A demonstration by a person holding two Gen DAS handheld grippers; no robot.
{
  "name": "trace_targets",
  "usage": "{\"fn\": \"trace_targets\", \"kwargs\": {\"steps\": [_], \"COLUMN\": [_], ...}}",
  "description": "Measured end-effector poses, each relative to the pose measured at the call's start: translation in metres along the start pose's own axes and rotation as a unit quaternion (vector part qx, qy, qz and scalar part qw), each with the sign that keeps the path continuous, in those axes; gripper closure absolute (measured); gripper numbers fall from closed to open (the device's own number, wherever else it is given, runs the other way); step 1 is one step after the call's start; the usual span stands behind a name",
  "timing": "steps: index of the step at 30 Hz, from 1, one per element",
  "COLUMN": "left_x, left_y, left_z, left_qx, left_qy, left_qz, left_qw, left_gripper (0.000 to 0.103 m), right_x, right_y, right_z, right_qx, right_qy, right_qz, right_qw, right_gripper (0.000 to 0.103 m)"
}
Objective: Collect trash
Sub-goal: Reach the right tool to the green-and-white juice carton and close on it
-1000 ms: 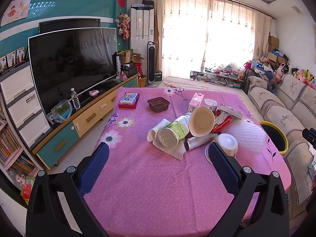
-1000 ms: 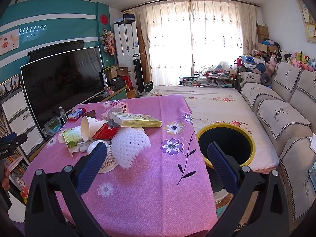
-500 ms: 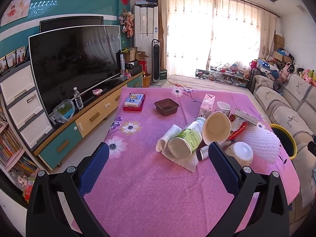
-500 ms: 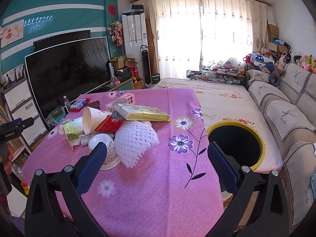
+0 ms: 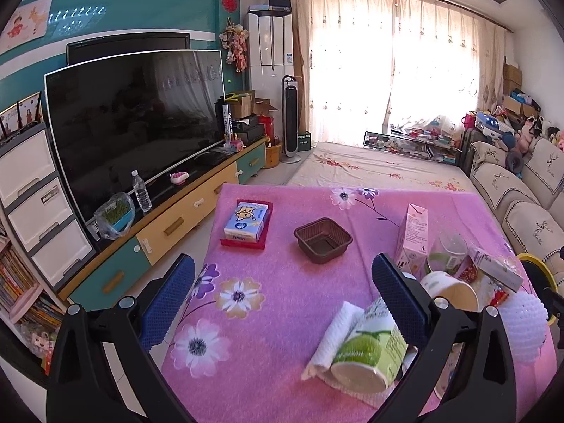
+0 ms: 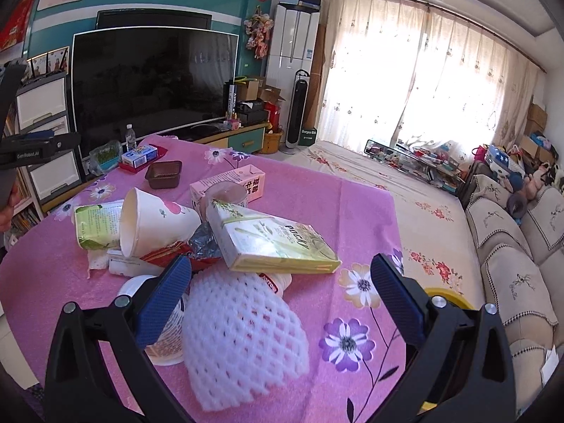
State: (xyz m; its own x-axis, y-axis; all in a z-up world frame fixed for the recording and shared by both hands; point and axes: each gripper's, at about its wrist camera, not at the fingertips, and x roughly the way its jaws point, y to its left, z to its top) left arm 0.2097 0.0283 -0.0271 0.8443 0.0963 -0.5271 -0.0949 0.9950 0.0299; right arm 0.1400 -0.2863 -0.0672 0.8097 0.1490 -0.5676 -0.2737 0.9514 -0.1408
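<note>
Trash is heaped on the pink bench [image 6: 317, 204], w/ the white foam net [image 6: 243, 338] nearest, lying just ahead of the right tongs [image 6: 280, 299], between the pads but left of centre, its long axis running near-to-far and touching the left pad. Both tongs are spread wide and nothing is held; the left tongs [image 5: 282, 303] are aimed further left, w/ the green cup [image 5: 370, 349] at the right pad. The right tongs are judged nearer the net, and the yellow-rimmed bin [image 6: 444, 299] is seen low right, off the bench edge.
</note>
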Motion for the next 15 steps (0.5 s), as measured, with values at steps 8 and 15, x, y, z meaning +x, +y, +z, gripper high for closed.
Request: {"fn": "trace_targets", "kwargs": {"steps": [8,15], "left_x": [0.038,0.045], "left_y": [-0.026,-0.03], "left_z": [0.014,0.008], "left_qx": [0.0,0.006], "left_qy": [0.003,0.011], "left_qz": [-0.03,-0.029], "left_qw": [0.9996,0.9995], "left_gripper": [0.004,0.004], "right_x": [0.051,0.067], "right_y": [0.014,0.02], "right_z": [0.006,0.012], "right_qx": [-0.066,-0.1], "right_qy": [0.048,0.042], "right_qz": [-0.02,-0.016], "right_qw": [0.996,0.994], "right_gripper": [0.017,0.029]}}
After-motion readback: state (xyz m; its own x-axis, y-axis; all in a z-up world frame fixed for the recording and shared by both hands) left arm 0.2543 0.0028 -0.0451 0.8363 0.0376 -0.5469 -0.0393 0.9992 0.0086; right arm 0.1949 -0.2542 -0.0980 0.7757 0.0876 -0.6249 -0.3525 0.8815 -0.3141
